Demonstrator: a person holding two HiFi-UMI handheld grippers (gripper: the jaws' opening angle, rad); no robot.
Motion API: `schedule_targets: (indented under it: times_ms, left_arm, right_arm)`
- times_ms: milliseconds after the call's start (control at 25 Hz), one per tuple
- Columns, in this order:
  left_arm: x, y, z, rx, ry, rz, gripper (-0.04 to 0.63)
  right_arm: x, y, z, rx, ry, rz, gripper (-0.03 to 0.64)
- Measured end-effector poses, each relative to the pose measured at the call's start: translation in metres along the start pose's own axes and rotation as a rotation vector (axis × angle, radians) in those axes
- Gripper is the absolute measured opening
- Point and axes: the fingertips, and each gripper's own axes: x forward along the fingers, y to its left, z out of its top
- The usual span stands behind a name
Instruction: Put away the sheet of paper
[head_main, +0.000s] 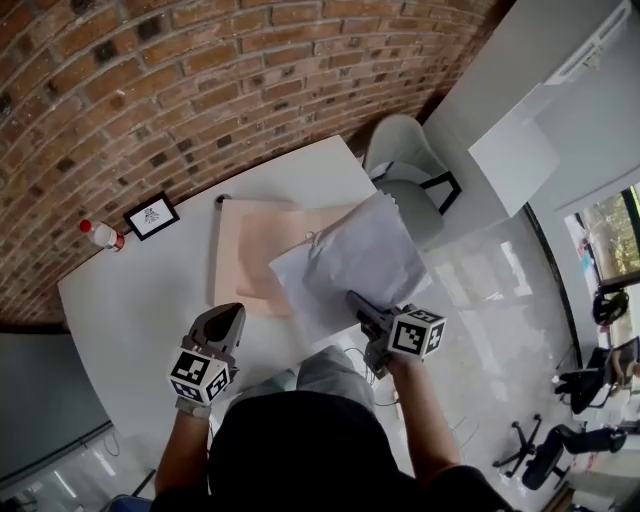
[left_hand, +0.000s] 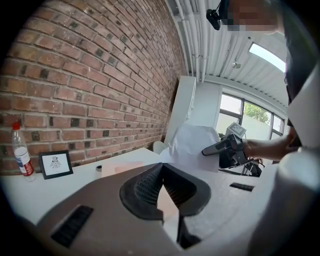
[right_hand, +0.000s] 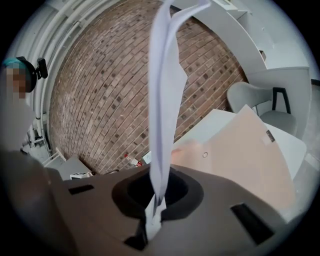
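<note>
While the right tongs (head_main: 353, 299) pinch the sheet of paper (head_main: 355, 250) tight above the tan folder (head_main: 245, 258) on the table (head_main: 130, 290), the left tongs (head_main: 230, 315) sit closed and empty. I think it is best to lower the paper slowly and flat, so it doesn't bend.

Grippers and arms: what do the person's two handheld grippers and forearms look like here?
The left gripper and the right gripper are grey moulded handheld units with tapering jaws lined by black ribbed pads. Each carries a cube with black-and-white square markers. Rectangular slots mark their bodies. The forearms are bare; no sleeves reach the wrists.
</note>
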Motion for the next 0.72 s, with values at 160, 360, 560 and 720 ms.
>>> schedule_targets:
  times_ms: [160, 360, 560, 720]
  left_arm:
    - [0.008, 0.014, -0.008, -0.027, 0.013, 0.069, 0.003]
    - [0.019, 0.023, -0.018, -0.089, 0.022, 0.195, 0.003]
    - [0.031, 0.026, -0.039, -0.143, 0.049, 0.313, 0.003]
    - [0.041, 0.029, -0.064, -0.179, 0.075, 0.397, 0.003]
  right_arm:
    - [0.017, -0.023, 0.002, -0.012, 0.105, 0.013, 0.009]
    - [0.029, -0.053, 0.003, -0.022, 0.264, 0.064, 0.009]
    - [0.037, -0.087, 0.003, -0.034, 0.412, 0.103, 0.009]
    - [0.042, -0.113, -0.004, -0.039, 0.521, 0.132, 0.009]
